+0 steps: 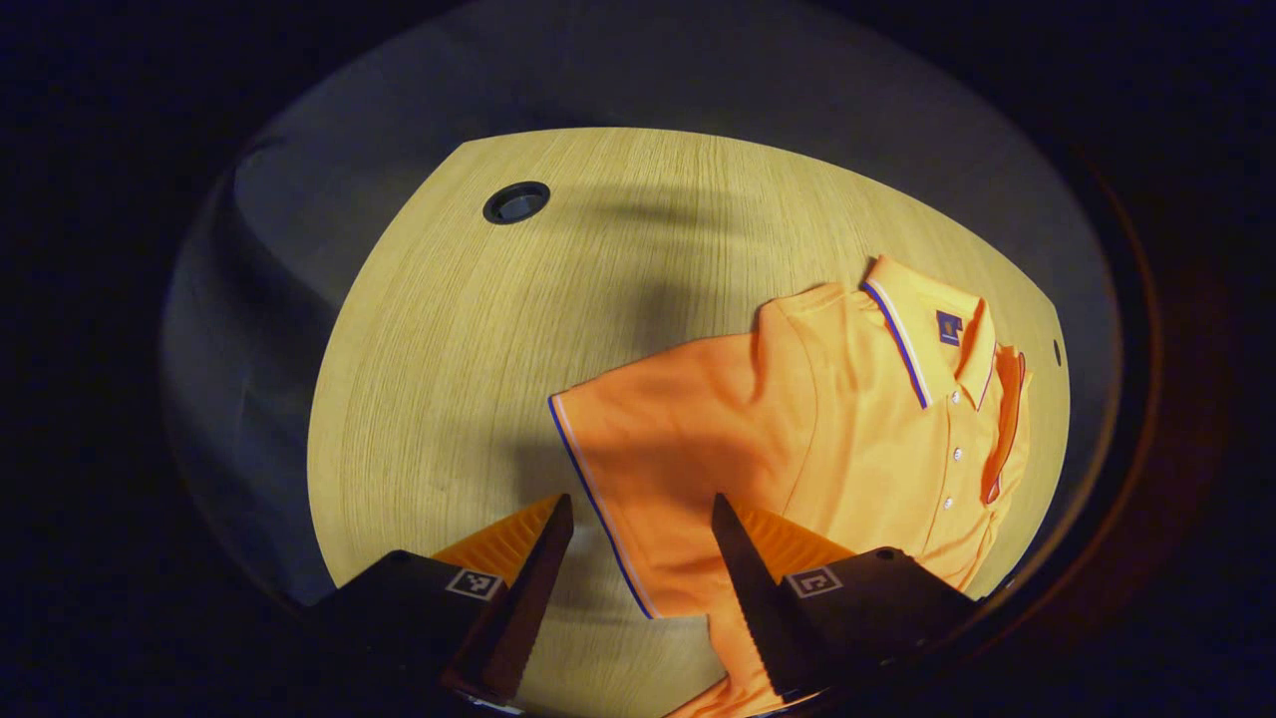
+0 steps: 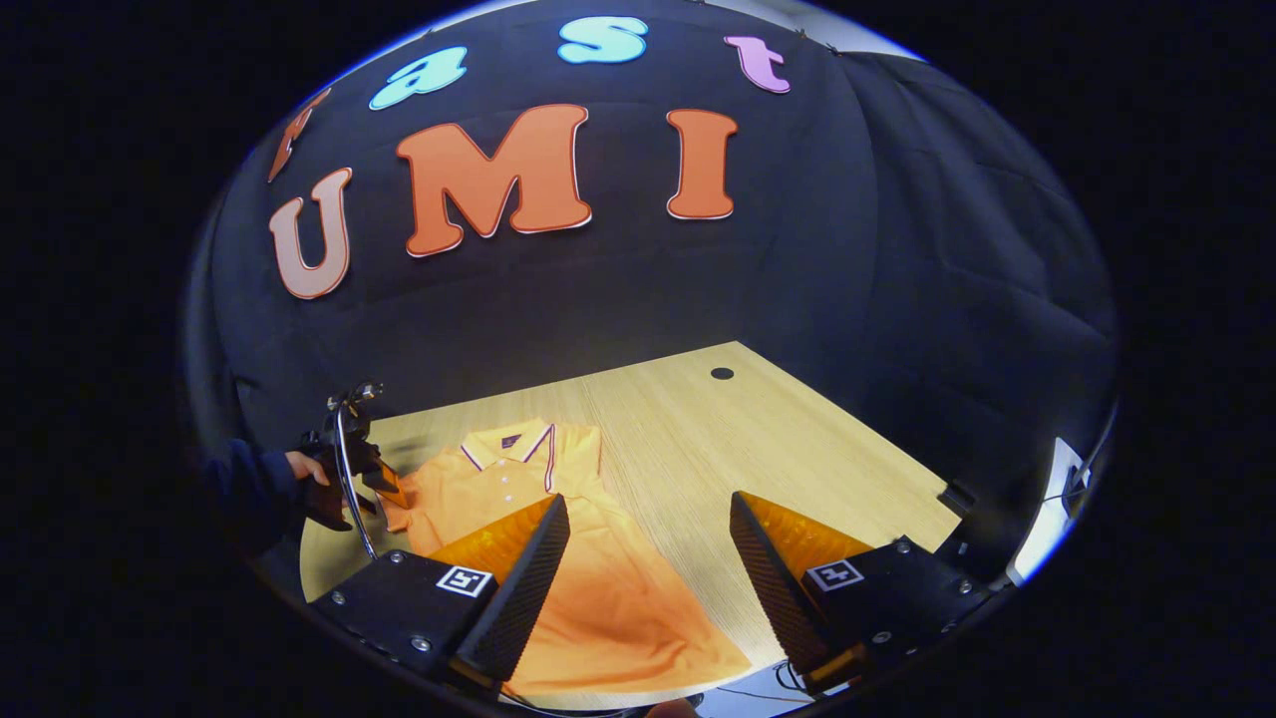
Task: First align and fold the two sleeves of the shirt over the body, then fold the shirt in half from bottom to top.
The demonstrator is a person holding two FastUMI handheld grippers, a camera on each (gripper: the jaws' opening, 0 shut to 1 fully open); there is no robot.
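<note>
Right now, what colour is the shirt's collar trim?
Blue and white striping on the orange collar, clearest in the left gripper view.

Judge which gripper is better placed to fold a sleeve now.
Probably the left gripper: open, low over the shirt's spread sleeve. The right gripper is open near the hem.

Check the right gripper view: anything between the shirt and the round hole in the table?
Nothing. In the right gripper view, bare wood runs from the shirt to the hole in the table.
</note>
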